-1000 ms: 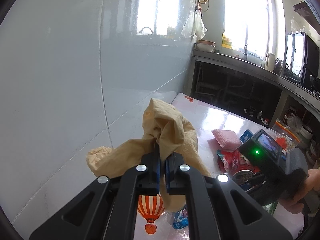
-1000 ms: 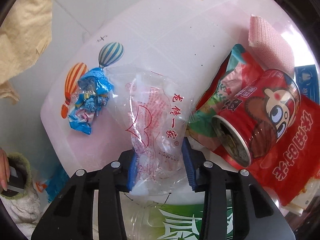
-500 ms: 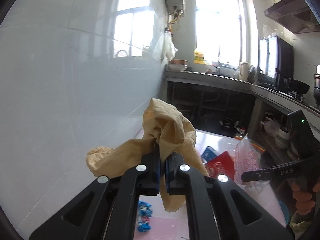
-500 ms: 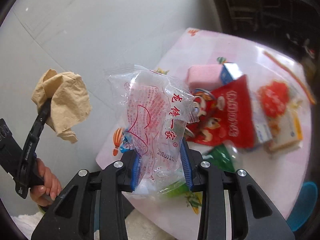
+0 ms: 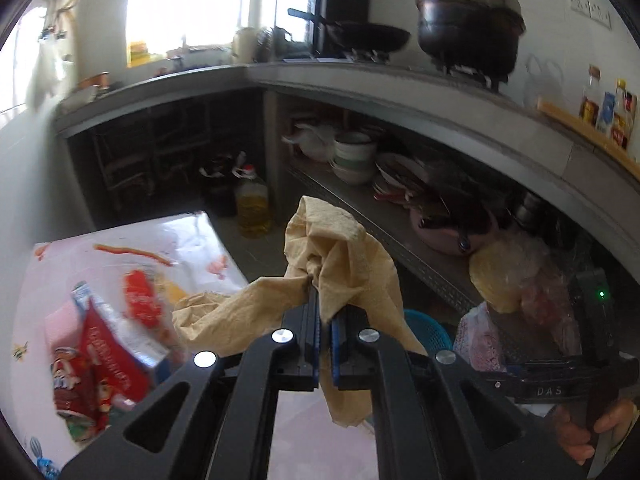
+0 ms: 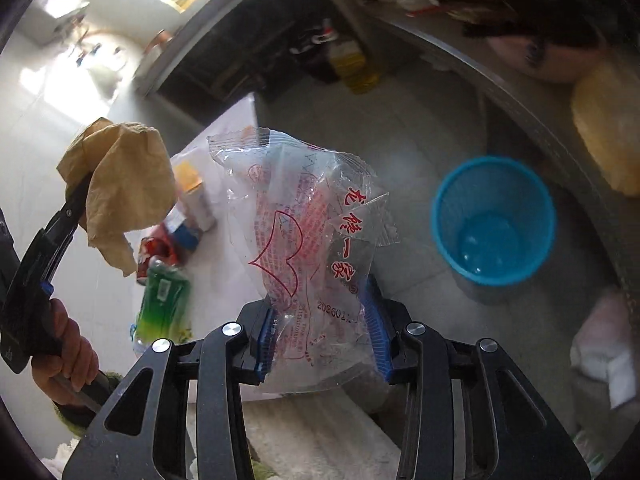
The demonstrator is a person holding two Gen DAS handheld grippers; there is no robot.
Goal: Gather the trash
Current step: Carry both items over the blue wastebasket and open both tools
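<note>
Jaws of left gripper (image 5: pixel 325 320) clamp one tissue (image 5: pixel 340 264); right gripper (image 6: pixel 322 324) jaws, opening, hold one wrapper (image 6: pixel 304 240).

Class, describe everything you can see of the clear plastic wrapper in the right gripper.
The clear plastic wrapper is a crinkled, see-through packet with red print and serrated sealed ends. It stands upright between the blue pads of the right gripper, whose jaws are opening slightly. It looks empty, hangs above the floor, and appears left of the blue basket.

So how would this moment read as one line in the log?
left fingers: shut on brown paper | right fingers: opening, clear wrapper between | blue bin: empty
</note>
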